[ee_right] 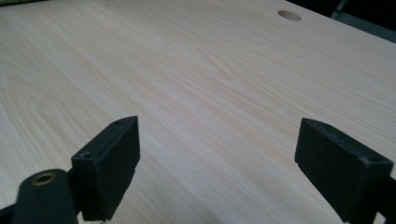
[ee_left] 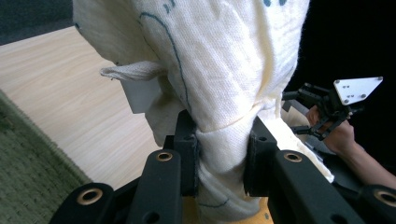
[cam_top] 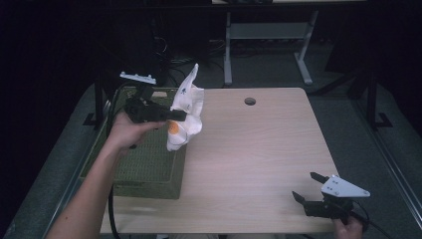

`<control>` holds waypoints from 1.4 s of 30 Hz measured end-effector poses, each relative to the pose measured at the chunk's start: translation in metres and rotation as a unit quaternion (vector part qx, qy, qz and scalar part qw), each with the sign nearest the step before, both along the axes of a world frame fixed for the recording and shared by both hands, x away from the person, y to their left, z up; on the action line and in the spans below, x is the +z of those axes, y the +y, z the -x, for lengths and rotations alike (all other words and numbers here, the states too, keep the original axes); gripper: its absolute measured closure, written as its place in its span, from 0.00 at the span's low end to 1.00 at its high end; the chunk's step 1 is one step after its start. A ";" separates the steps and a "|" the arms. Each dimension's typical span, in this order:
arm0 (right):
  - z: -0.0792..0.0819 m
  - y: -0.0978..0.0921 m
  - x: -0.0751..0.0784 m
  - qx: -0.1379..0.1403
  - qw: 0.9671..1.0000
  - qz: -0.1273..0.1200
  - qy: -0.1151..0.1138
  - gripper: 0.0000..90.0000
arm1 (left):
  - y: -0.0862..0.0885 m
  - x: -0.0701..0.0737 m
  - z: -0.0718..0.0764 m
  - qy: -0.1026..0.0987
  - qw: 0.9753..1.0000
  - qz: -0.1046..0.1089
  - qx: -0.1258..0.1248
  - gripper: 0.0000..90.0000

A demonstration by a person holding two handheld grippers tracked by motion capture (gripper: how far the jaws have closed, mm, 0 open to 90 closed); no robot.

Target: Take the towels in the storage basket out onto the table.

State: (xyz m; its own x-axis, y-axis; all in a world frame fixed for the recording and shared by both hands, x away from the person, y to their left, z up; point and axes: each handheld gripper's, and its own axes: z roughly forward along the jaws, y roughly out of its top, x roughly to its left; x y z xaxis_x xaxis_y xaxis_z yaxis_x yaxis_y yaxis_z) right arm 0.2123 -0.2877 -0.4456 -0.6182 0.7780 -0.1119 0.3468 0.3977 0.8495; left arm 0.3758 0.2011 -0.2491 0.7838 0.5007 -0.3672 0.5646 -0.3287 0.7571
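A cream-white cloth (cam_top: 188, 107) with blue printed marks and an orange patch hangs in the air over the table's left side. My left gripper (cam_top: 180, 115) is shut on it, and in the left gripper view the two jaws pinch the bunched cloth (ee_left: 219, 70) between them. A white tag (ee_left: 140, 95) hangs from the cloth's side. My right gripper (cam_top: 308, 186) rests low at the table's near right corner, open, with nothing between its fingers (ee_right: 109, 168); bare wood shows through the gap.
A green woven box (cam_top: 149, 164) sits on the left part of the light wooden table (cam_top: 259, 149). A round cable hole (cam_top: 250, 101) lies near the far edge. Desk legs and cables stand behind the table in the dark.
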 end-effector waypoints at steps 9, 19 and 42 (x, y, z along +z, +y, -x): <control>0.000 -0.001 0.000 -0.001 1.000 -0.003 0.001 0.15 | -0.025 -0.006 -0.004 -0.002 1.000 -0.011 -0.015 0.80; 0.001 -0.002 0.001 0.000 1.000 -0.007 -0.003 0.15 | -0.053 -0.016 -0.009 -0.001 0.999 -0.027 -0.034 0.80; 0.001 -0.003 0.002 0.004 1.000 -0.015 -0.008 0.15 | -0.127 -0.060 -0.028 0.016 0.995 -0.077 -0.054 0.80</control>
